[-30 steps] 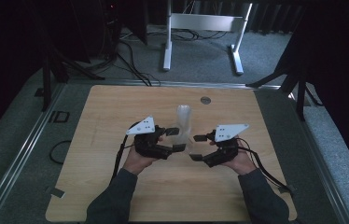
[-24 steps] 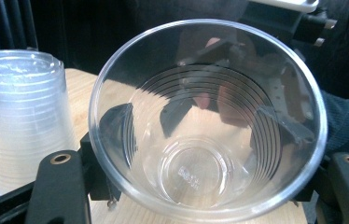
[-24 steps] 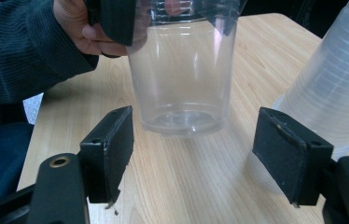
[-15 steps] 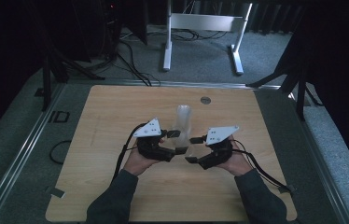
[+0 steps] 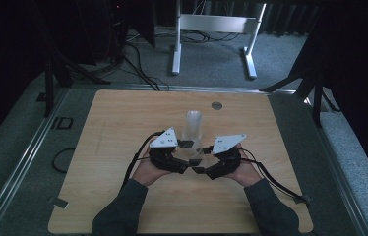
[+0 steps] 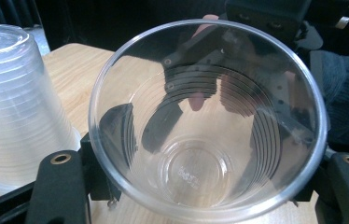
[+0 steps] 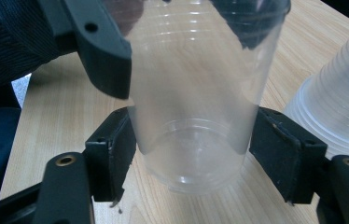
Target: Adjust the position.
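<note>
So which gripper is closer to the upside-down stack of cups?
Left. The left gripper sits right beside the stack of cups; the right gripper is farther, across the single cup.

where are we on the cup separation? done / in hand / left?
Done: one clear cup is off the upside-down stack and held between both grippers. In hand: left gripper clamps it near the rim; right gripper, jaws just closing, pads at its base. Left: setting this cup down, then the rest of the stack.
</note>
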A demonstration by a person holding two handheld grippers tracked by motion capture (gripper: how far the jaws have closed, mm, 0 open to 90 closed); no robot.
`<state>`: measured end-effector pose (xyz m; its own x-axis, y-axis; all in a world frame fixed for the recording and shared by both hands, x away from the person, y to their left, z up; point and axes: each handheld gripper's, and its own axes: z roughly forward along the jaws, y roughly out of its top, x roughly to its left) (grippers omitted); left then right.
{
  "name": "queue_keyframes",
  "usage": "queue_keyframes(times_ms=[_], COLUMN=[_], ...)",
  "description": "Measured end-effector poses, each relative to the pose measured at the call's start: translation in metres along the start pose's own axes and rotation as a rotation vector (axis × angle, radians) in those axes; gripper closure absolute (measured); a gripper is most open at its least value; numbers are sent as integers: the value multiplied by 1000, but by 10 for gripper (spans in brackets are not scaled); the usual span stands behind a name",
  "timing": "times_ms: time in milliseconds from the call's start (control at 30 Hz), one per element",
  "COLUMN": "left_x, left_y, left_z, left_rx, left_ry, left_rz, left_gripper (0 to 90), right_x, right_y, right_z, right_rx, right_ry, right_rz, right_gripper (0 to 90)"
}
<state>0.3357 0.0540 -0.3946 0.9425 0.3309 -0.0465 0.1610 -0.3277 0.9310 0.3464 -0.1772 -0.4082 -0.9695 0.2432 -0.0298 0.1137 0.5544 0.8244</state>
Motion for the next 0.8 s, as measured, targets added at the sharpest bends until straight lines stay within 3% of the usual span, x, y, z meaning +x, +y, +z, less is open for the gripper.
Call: queue_keyframes(times_ms=[300,800], left_x=[0,0], left_y=[0,0], left_z=[0,-2], left_rx=[-5,-83], left_ry=[-12,0], left_rz=[-8,-34], left_gripper=[289,247], right_x=[1,2], right_y=[0,0], right_z=[1,0], right_rx=[-8,-53], right_ry=[13,19], right_rz=[-7,9], right_gripper=[408,411])
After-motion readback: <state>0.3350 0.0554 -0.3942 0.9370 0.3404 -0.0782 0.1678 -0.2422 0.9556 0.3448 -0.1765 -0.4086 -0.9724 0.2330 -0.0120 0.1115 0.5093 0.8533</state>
